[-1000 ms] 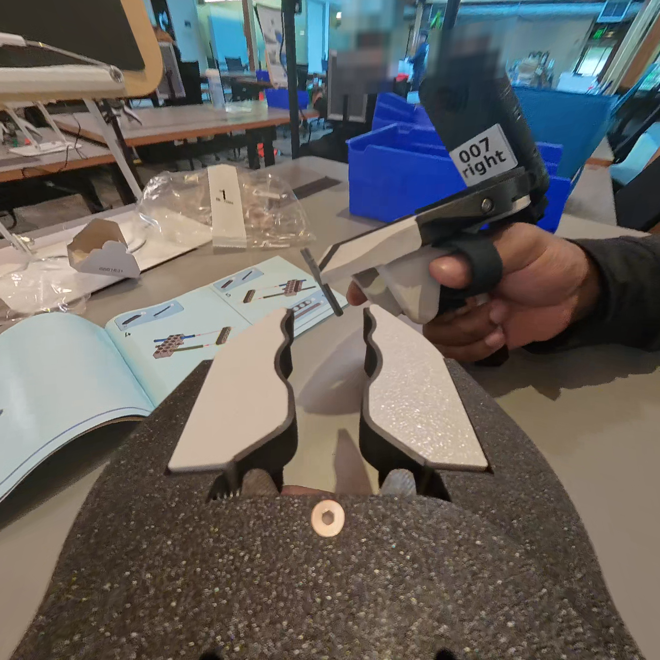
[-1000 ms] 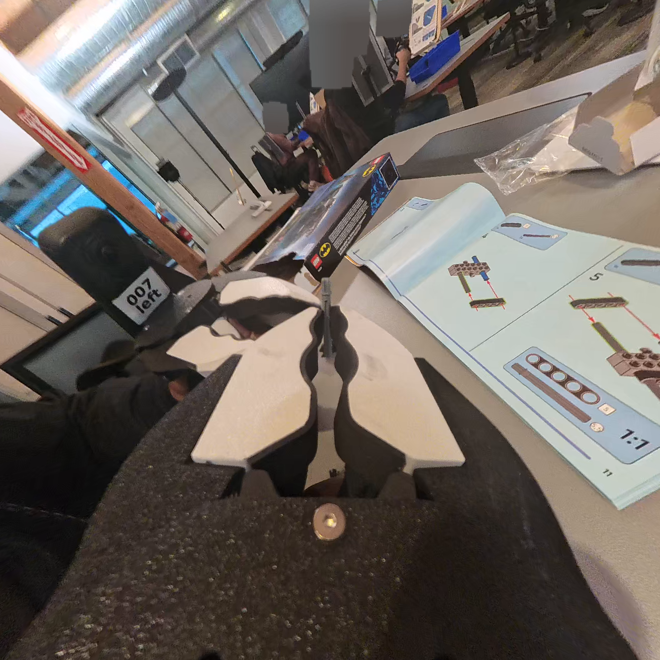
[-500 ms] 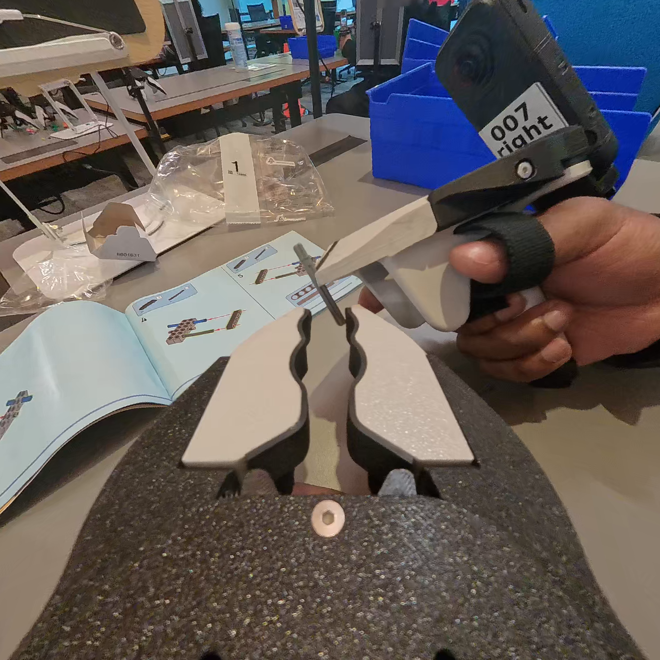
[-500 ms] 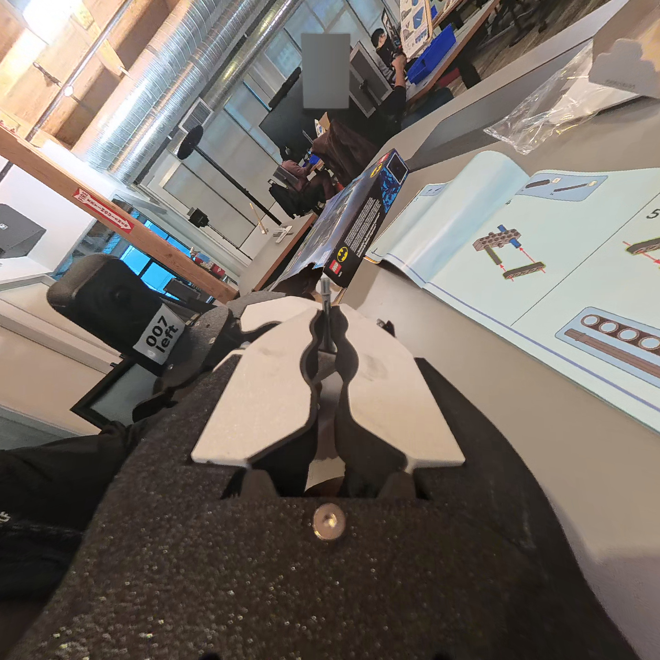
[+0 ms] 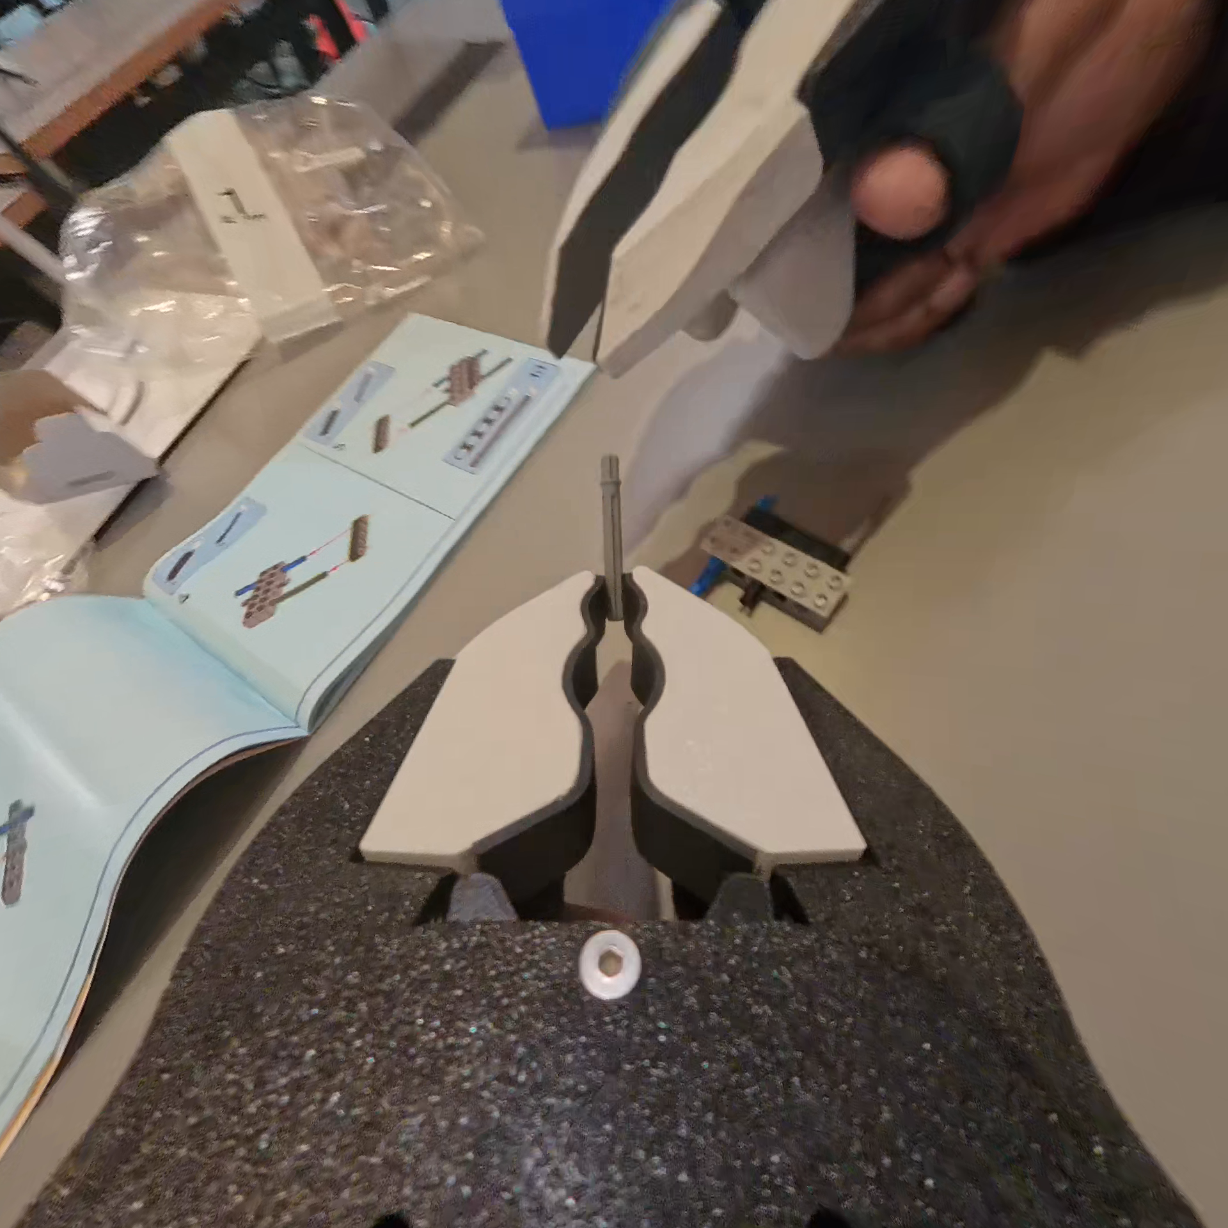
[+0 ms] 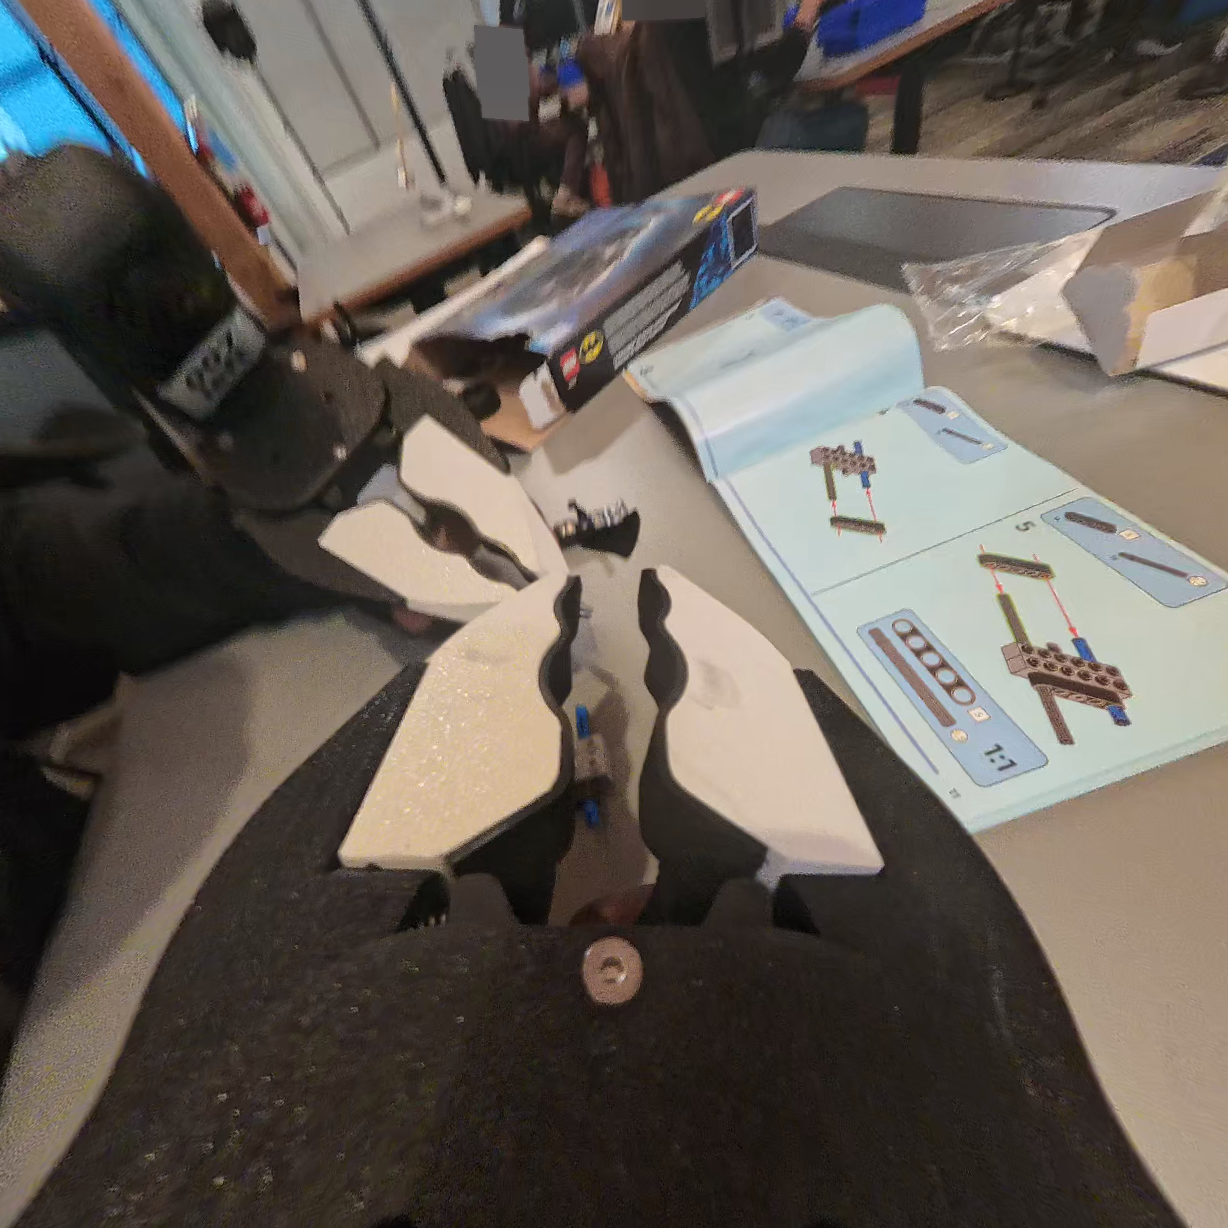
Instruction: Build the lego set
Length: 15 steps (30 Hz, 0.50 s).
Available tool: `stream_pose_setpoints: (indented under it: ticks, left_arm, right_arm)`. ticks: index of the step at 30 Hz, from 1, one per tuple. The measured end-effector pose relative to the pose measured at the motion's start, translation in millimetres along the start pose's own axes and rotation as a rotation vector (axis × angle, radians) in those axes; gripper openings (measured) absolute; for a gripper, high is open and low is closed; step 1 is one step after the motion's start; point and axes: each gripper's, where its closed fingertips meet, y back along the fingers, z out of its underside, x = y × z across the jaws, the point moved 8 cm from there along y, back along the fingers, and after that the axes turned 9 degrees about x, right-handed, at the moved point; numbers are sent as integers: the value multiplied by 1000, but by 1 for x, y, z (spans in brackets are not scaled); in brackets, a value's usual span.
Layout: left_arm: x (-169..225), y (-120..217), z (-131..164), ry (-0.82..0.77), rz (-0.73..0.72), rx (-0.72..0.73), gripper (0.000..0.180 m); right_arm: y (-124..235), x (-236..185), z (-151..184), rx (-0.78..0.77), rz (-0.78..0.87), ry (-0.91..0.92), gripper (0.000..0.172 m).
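My left gripper [image 5: 613,585] is shut on the lower end of a thin grey axle rod [image 5: 610,525], which sticks out forward from the fingertips above the table. My right gripper [image 5: 585,345] hangs beyond it, its fingers slightly apart with nothing between them. In the right wrist view my right gripper [image 6: 608,585] is open and empty over the table. The left gripper's fingers [image 6: 465,505] lie just to its left. A small grey brick assembly with a blue pin [image 5: 777,571] rests on the table to the right of the rod; it also shows below my right fingers [image 6: 590,751].
An open light-blue instruction booklet [image 5: 332,531] [image 6: 930,565] lies on the grey table. A clear plastic bag [image 5: 266,199], a white cardboard box [image 5: 73,458] and a blue bin [image 5: 565,60] lie farther back. A dark set box [image 6: 618,299] and small black pieces [image 6: 598,528] lie ahead. The tips of one gripper are about 6 centimeters away from the tips of the other.
The rod passed from right to left: my left jaws closed on it, then my right jaws opened, let go and pulled away upward. Both views swung down toward the table.
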Motion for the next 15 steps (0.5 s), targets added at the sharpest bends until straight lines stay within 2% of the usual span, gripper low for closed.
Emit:
stream_pose_setpoints:
  ticks: [3, 6, 15]
  left_arm:
    - [9, -2, 4, -69, 102, -53, 4]
    - [17, -2, 6, -135, 161, -76, 4]
    - [20, -3, 7, -149, 184, -80, 4]
  right_arm:
    - [0, -5, 12, -114, -26, 124, 17]
    - [0, -11, 18, -165, -82, 159, 17]
    - [3, -21, 27, -251, -156, 240, 15]
